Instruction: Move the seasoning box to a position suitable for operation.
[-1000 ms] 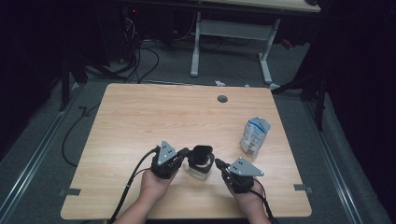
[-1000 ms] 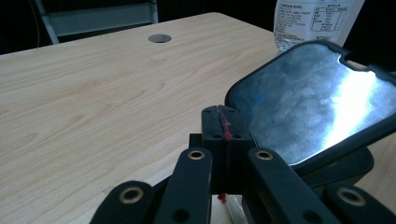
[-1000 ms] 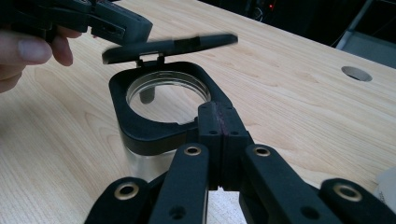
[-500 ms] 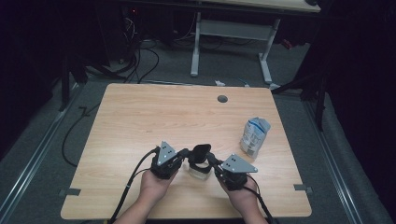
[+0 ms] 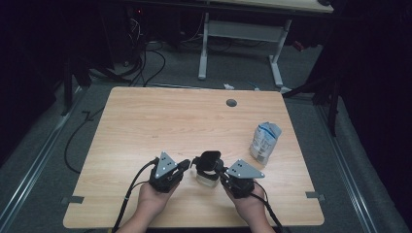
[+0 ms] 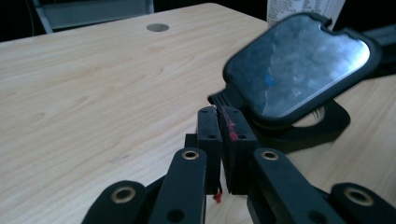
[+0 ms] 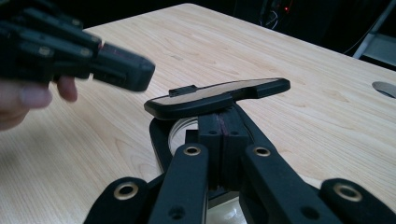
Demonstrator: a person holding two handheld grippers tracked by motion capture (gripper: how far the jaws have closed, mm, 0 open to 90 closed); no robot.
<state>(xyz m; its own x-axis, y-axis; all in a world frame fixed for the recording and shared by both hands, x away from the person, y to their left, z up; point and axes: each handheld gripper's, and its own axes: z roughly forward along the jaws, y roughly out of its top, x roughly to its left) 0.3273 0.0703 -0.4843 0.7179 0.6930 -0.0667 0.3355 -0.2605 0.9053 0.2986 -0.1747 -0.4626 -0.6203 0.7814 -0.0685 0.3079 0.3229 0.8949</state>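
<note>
Resting both hands low on the counter [image 5: 145, 126], you are pinching the black lid [image 5: 210, 159] with the closed right gripper [image 5: 222, 171]; the left gripper [image 5: 187, 164], closed and empty, is nearly touching its tab.

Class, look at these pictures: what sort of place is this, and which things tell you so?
Probably a lab or workshop set up for recording, not a home. A bare wooden table stands on grey carpet, loose cables trail across the floor behind it, and a second desk's metal frame stands in the dark background.
</note>
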